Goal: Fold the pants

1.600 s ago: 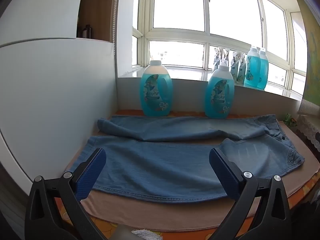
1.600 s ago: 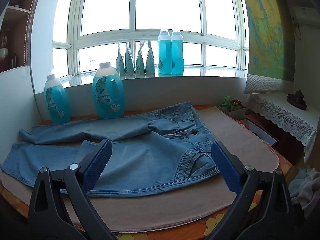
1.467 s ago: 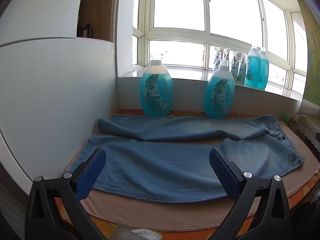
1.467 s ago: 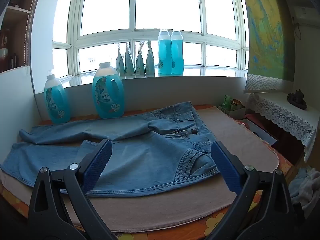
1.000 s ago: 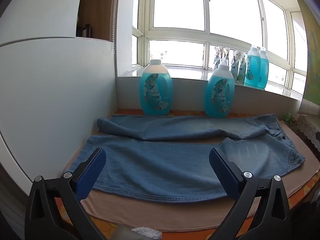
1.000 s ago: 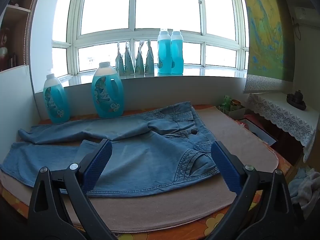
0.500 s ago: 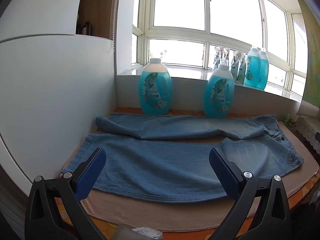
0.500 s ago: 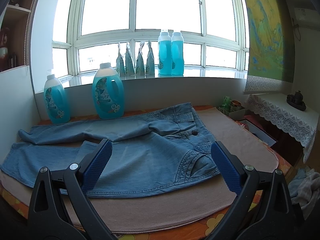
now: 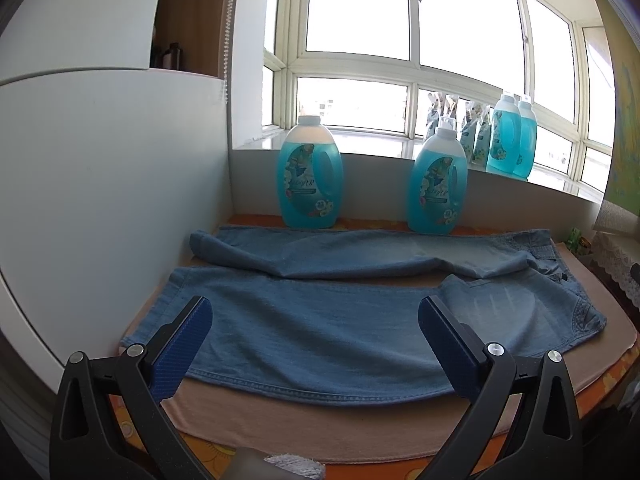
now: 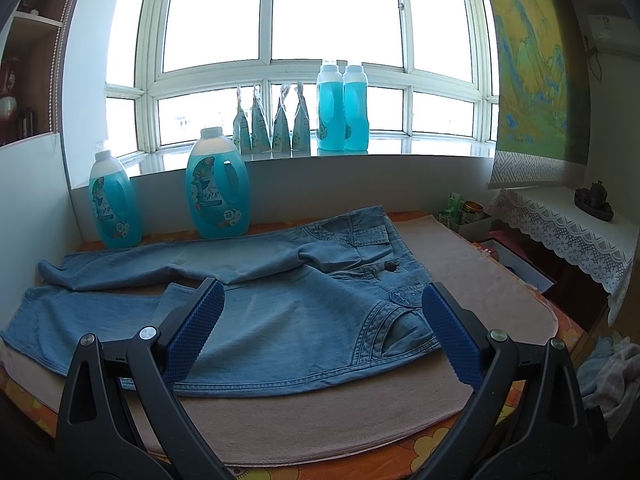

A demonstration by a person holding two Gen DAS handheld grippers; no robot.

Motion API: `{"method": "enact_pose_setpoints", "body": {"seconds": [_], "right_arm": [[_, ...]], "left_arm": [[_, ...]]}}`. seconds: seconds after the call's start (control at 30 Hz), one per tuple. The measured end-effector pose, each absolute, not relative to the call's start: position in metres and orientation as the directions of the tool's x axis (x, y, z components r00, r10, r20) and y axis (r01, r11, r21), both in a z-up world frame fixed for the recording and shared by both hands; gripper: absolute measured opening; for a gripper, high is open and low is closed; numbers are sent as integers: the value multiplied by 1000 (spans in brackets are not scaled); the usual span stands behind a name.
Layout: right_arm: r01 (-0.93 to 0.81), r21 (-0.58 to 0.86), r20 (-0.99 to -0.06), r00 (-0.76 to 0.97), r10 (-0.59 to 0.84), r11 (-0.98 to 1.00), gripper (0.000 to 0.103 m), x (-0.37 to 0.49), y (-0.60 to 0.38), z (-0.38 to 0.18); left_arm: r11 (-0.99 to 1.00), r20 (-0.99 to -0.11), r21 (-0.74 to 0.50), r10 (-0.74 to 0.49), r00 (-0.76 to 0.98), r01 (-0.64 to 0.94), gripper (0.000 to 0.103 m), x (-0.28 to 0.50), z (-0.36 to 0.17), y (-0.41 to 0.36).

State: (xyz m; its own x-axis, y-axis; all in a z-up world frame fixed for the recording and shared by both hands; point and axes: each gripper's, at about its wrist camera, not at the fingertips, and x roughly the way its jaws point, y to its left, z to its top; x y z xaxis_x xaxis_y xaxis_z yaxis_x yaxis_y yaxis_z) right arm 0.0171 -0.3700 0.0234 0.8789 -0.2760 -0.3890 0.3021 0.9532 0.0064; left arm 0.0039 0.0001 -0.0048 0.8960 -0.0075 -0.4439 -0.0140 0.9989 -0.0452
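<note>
Denim pants (image 9: 320, 328) unfolded, flat on beige mat (image 9: 320, 428), legs apart.

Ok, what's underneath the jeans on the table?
The jeans lie spread flat on a beige mat, which sits on an orange flowered cloth. The mat shows around the jeans and between the legs; whatever is under the denim itself is covered.

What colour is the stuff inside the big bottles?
Turquoise blue liquid in the detergent bottles, clearest in the left wrist view.
</note>
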Motion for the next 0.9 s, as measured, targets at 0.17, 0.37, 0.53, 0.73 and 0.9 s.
{"method": "enact_pose_setpoints", "body": {"seconds": [0.17,0.37,0.53,0.73,0.9], "right_arm": [[304,8,-389,879,-277,953,101,17,-370,23],[303,8,-390,878,-276,953,101,19,-369,24],[303,9,-391,878,-276,953,101,19,-369,24],[303,9,-391,878,-276,953,101,18,-369,24],[304,11,-393,877,-275,953,101,19,-369,24]], "left_arm": [[999,-444,-46,-7,896,-16,103,4,-5,0],[999,-446,-47,-6,895,-17,103,4,-5,0],[999,-446,-46,-6,895,-16,103,5,-5,0],[999,-448,-45,-6,894,-16,103,5,-5,-1],[999,-448,-44,-6,894,-16,103,4,-6,-1]]}}
